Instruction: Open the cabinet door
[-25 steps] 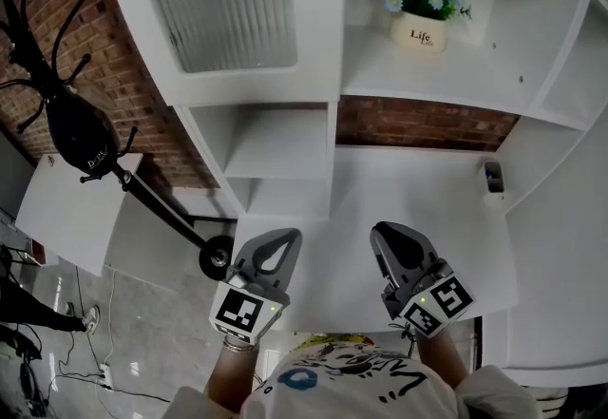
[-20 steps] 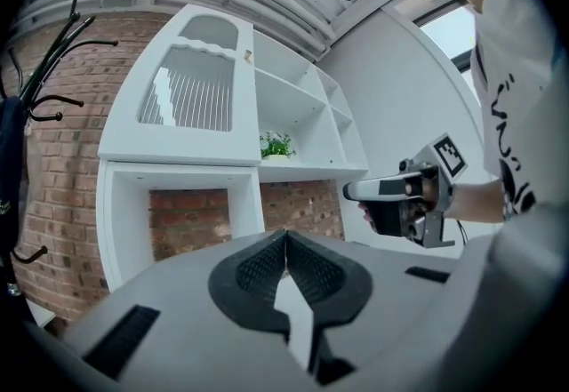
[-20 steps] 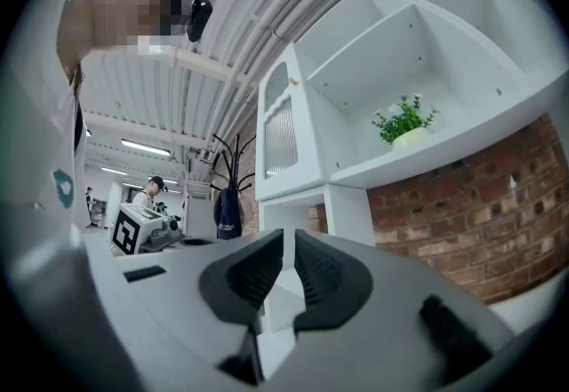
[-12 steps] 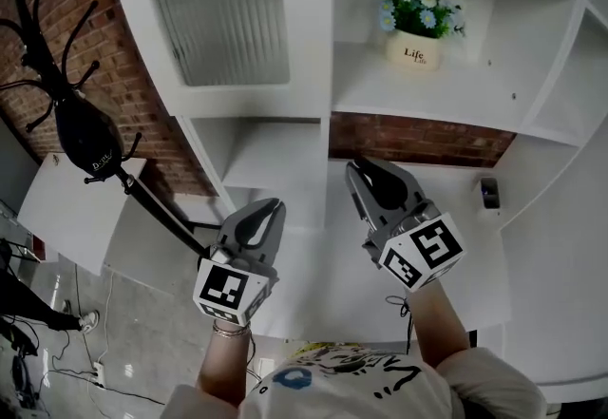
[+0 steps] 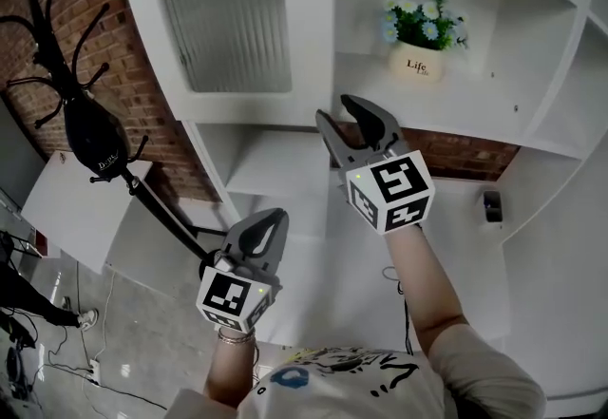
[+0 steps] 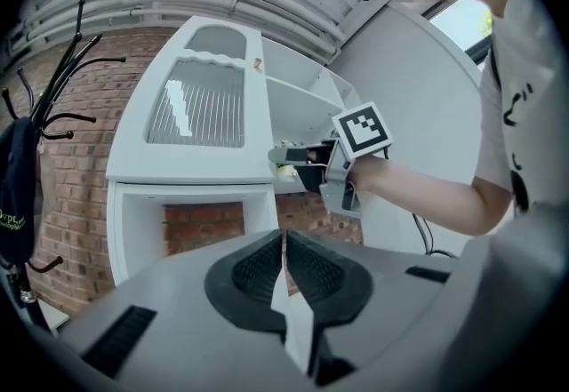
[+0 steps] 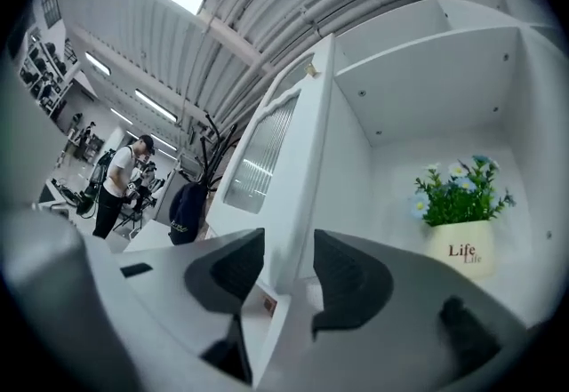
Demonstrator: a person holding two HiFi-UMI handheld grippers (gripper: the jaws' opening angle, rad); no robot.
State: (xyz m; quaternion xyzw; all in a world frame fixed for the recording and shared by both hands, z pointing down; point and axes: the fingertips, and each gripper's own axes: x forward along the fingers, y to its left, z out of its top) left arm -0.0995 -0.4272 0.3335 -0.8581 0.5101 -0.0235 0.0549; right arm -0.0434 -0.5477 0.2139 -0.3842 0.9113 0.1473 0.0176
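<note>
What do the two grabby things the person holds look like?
The left gripper and right gripper are grey plastic, each with two rounded, beak-like jaws lined with dark ribbed pads. Behind the jaws sits a white cube printed with black square markers. The person wears a white short-sleeved shirt with black scribbles and a bracelet on the left wrist.

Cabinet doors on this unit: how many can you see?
1. The white door with a ribbed glass panel sits at the upper left of the white shelf unit; others may lie out of frame.
</note>
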